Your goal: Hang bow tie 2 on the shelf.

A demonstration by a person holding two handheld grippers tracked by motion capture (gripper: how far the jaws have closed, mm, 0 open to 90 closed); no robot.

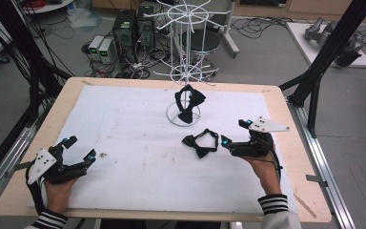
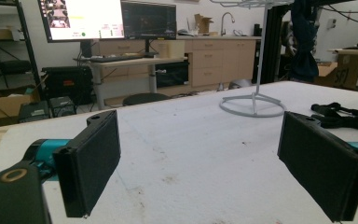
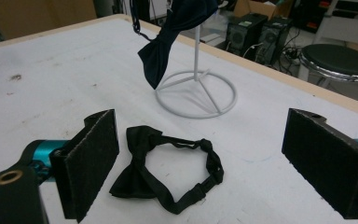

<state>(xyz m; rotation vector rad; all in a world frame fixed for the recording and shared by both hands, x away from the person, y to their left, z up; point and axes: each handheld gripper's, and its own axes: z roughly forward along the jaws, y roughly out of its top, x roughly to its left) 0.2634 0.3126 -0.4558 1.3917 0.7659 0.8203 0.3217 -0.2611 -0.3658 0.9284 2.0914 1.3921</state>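
White padding covers the surface (image 1: 124,124) in front of you, with computers and cables on the floor beyond its far edge. Your loose black bow tie (image 1: 200,142) lies flat with its strap looped, just ahead of your right tongs (image 1: 235,132), nearer their left jaw. Those tongs are spread wide and grip nothing. Beyond the bow tie stands the white wire rack (image 1: 185,71), a second dark bow tie (image 1: 189,102) hanging on it. Your left tongs (image 1: 79,149) are well off to the side, also wide open and empty, low over bare padding.
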